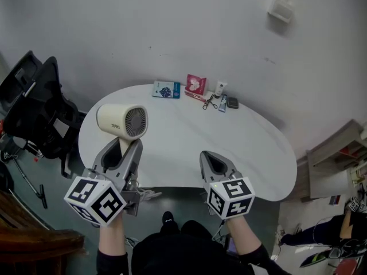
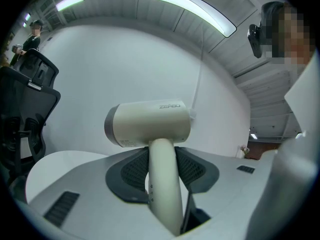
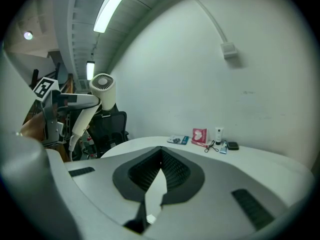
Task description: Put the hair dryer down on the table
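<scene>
While left tongs point(image 1: 122, 149) clench its handle | hair dryer point(image 1: 121, 121): cream body, grey grille | right tongs point(image 1: 215, 162): seemingly closed, empty

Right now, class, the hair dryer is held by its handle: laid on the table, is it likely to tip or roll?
The hair dryer looks rigid, its barrel level above the left hand-held gripper. A bulky barrel on a slim handle suggests top-heaviness; stood upright it would probably tip. Laid down, the round barrel might rock on the table.
</scene>
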`<action>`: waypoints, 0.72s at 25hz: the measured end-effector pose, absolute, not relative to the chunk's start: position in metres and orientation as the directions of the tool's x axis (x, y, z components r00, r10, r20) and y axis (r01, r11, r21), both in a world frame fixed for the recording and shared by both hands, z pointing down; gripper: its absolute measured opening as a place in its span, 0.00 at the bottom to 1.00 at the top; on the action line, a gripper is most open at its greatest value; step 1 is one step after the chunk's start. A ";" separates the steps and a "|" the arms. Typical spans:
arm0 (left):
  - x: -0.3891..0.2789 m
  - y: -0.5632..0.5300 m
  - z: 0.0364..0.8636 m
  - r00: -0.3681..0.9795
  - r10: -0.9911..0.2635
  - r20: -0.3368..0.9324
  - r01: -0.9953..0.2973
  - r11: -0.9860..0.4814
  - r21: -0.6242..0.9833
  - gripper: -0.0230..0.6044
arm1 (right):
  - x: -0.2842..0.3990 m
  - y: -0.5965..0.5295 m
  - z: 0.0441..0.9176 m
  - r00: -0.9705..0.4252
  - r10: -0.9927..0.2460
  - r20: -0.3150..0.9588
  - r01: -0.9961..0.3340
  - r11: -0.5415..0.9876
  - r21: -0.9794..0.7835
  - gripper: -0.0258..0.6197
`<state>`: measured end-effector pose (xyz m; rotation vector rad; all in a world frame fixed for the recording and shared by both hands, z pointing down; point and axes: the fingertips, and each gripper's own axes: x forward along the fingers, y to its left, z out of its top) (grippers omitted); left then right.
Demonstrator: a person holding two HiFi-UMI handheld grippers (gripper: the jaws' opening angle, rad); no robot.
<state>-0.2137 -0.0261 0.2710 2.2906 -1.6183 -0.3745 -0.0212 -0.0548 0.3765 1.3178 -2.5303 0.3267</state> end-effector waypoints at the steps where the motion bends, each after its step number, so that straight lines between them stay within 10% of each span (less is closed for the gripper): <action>1: -0.214 -0.030 0.271 0.333 -0.942 -0.033 -0.861 -0.318 0.396 0.31 | -0.021 -0.056 0.377 -0.545 -0.766 0.339 -0.828 0.557 -0.073 0.04; 18: -0.198 -0.121 0.300 0.394 -0.918 0.051 -0.844 -0.339 0.416 0.31 | -0.015 -0.110 0.383 -0.507 -0.781 0.365 -0.851 0.520 -0.068 0.04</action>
